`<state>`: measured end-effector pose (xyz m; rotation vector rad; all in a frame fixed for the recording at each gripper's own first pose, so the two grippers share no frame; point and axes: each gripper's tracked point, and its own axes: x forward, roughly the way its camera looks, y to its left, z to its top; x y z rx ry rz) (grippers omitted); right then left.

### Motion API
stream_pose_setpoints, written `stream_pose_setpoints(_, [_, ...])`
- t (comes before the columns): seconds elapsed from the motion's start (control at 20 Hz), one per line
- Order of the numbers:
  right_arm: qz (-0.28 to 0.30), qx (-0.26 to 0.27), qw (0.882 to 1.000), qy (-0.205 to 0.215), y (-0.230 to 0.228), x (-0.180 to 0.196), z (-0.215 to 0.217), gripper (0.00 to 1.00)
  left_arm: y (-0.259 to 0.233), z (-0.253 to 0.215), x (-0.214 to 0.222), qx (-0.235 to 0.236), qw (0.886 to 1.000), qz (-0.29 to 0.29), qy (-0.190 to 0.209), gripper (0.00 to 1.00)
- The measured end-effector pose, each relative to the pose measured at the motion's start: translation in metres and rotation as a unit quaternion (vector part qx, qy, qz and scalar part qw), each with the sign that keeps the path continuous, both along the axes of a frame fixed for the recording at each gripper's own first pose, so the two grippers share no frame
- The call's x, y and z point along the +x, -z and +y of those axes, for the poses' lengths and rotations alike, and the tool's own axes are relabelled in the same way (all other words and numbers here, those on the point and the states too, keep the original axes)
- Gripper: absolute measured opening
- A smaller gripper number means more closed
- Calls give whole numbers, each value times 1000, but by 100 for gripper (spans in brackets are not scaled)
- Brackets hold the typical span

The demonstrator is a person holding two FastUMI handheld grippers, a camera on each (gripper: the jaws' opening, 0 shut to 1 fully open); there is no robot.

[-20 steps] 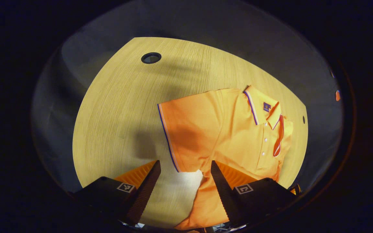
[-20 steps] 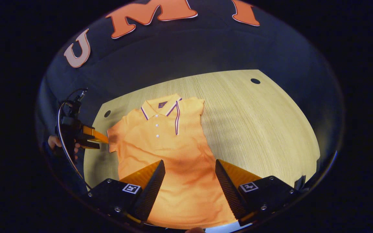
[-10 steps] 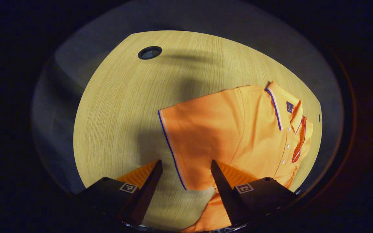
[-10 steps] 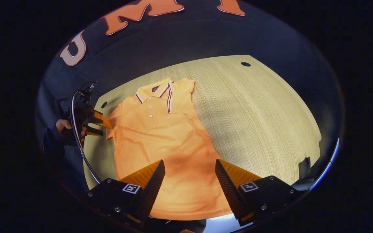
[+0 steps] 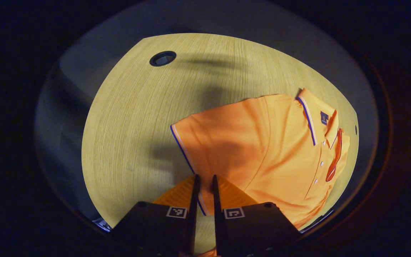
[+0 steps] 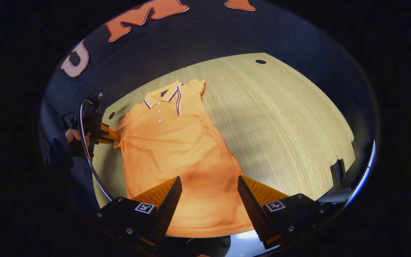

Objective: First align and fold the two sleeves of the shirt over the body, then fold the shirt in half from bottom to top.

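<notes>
Left gripper view: our left gripper (image 5: 203,184) has its fingers pinched on the cuff edge of the orange polo shirt's (image 5: 273,150) outstretched sleeve (image 5: 219,142), shirt flat on the wooden table (image 5: 137,117). We judge this the second sleeve fold; next, lift and lay it across the body. Right gripper (image 6: 209,185) hovers spread above the hem. Actual fabric contact is hard to confirm.

From my left gripper view, the polo shirt (image 5: 262,150) runs off the lower edge, so its hem is cut off. My left gripper (image 5: 203,192) covers the sleeve cuff (image 5: 184,153) where its fingers meet, so I cannot judge the pinch itself. In the right gripper view, my hand (image 6: 72,137) is mostly hidden behind that gripper's body.
</notes>
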<state>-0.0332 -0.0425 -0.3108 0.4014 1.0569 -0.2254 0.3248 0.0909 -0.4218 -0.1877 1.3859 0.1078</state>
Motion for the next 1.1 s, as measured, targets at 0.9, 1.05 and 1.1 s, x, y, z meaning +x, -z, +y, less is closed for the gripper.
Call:
stream_pose_setpoints(0.9, [15,5,999,41,10,-39,-3,97,-53,-101,47,-16,981,-80,174,8])
stream_pose_setpoints(1.05, [17,8,999,48,12,-42,0,97,-48,-125,49,-32,978,-78,191,8])
stream_pose_setpoints(1.1, [18,9,999,49,11,-43,0,97,-47,-132,50,-38,977,-78,196,10])
